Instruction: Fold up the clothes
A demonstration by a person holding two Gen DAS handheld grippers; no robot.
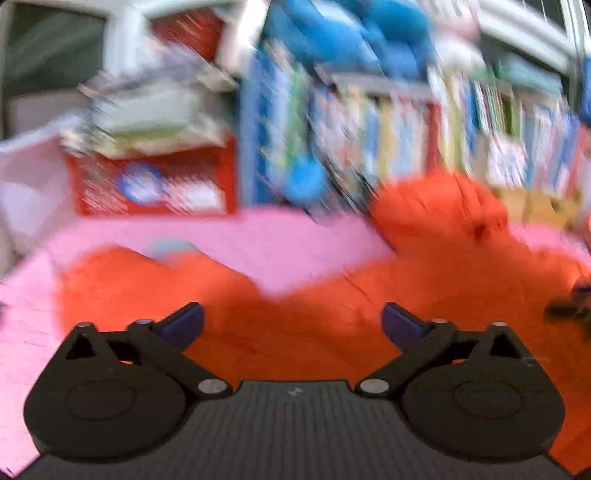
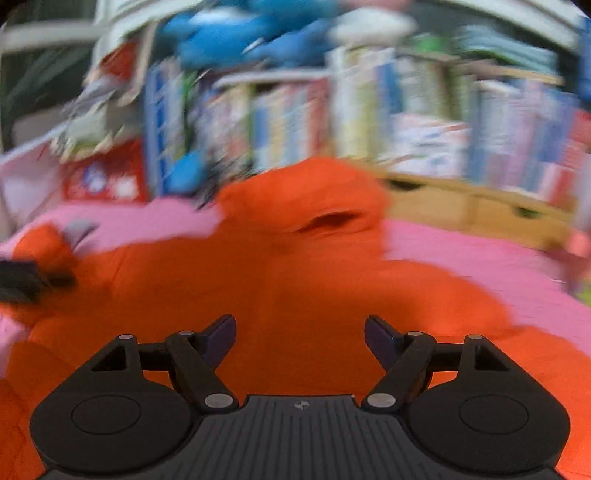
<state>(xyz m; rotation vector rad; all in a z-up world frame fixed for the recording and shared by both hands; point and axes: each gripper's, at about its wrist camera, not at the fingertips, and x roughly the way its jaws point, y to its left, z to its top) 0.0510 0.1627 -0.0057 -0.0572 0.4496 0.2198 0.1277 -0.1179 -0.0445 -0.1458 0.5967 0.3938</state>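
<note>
Both wrist views are motion-blurred; details are coarse.

Orange garment (image 1: 303, 325) lies spread on a pink surface (image 1: 258, 240), which I take to be a bed cover, though the blur leaves that unsure. The cloth fills the near and middle ground in both views. A bunched hump of it rises at the far right in the left wrist view, far centre in the right wrist view. Bookshelf (image 2: 406, 122) behind, crowded with books, blue soft toy (image 2: 236, 33) on top.

Left claw (image 1: 291, 323): jaws wide apart, nothing between the pads, orange cloth below. Right claw (image 2: 300, 334): jaws also apart, empty, over the garment's body.

Judgement: between grasps. The garment is not yet flat or squared, so the step in hand is to pick new hold points.

Notes for doing it well:
- Let the view settle before committing; edges are unreadable in the blur.
- Seek a true hem or corner, not the mid-panel; a pinch in the middle only drags a ridge.
- Flatten the far hump first, or the fold will trap bulk.
- Take one layer only.
- Keep the two claws apart; each shows at the edge of the other's view.
</note>
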